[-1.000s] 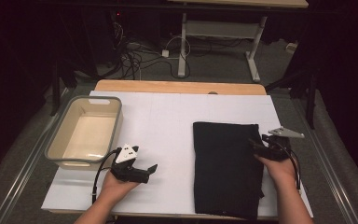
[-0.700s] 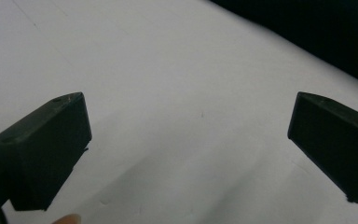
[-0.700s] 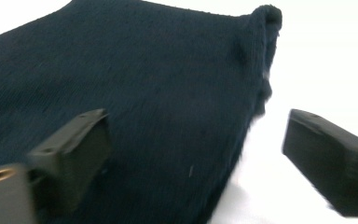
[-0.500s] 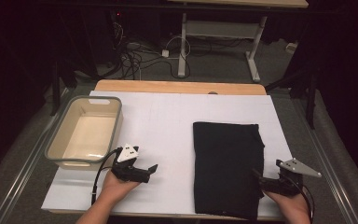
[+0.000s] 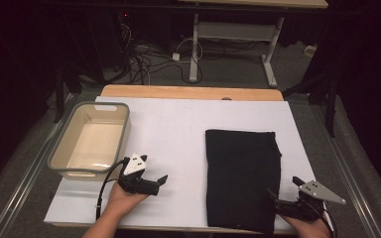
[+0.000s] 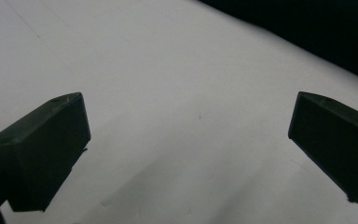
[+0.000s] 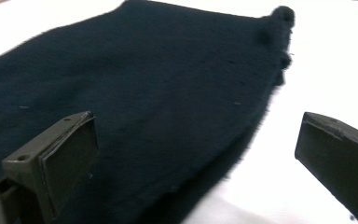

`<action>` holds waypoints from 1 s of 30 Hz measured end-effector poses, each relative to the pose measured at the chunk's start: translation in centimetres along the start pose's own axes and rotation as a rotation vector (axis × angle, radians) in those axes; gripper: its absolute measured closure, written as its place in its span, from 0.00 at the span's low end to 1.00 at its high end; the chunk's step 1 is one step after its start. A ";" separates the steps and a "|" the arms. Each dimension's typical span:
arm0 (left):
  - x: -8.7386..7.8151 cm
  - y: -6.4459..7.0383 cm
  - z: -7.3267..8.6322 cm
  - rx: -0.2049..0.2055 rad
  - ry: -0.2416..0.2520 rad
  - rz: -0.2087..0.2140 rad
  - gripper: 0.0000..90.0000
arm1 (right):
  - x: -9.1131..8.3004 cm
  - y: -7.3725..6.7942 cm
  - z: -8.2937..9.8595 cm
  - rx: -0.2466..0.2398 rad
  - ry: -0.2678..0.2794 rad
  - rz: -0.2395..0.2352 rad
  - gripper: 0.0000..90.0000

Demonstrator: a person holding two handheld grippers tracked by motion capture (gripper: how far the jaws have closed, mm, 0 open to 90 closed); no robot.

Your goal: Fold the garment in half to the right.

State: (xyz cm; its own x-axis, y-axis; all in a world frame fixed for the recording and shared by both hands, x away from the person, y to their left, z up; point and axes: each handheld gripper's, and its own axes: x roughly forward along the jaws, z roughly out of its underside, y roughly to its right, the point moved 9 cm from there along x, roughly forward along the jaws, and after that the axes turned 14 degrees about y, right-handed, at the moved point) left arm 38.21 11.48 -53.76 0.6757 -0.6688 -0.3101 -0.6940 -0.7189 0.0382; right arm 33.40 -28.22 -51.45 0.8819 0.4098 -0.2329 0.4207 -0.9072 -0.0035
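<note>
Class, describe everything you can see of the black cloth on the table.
The black cloth is a folded, fuzzy-looking fabric rectangle lying flat on the white table top, right of centre, its long side running away from the person. Its near right edge lies between the open jaws of the right gripper. Whether they touch it is unclear.

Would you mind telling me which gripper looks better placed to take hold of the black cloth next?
The right gripper: its open jaws straddle the near right edge of the black cloth. The left gripper, also open, rests over bare white table, well apart from the cloth.
</note>
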 end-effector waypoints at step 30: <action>0.0 0.0 0.0 -0.011 0.005 0.013 0.00 | 1.7 -18.2 0.4 -0.084 -0.107 -0.354 0.45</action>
State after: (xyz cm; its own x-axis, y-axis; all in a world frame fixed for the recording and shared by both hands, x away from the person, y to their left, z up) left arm 38.22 11.48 -53.72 0.6680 -0.6789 -0.3047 -0.6998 -0.7124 0.0531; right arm 27.10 -11.06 -52.20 0.6534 0.6803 -0.3322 0.7153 -0.6984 -0.0232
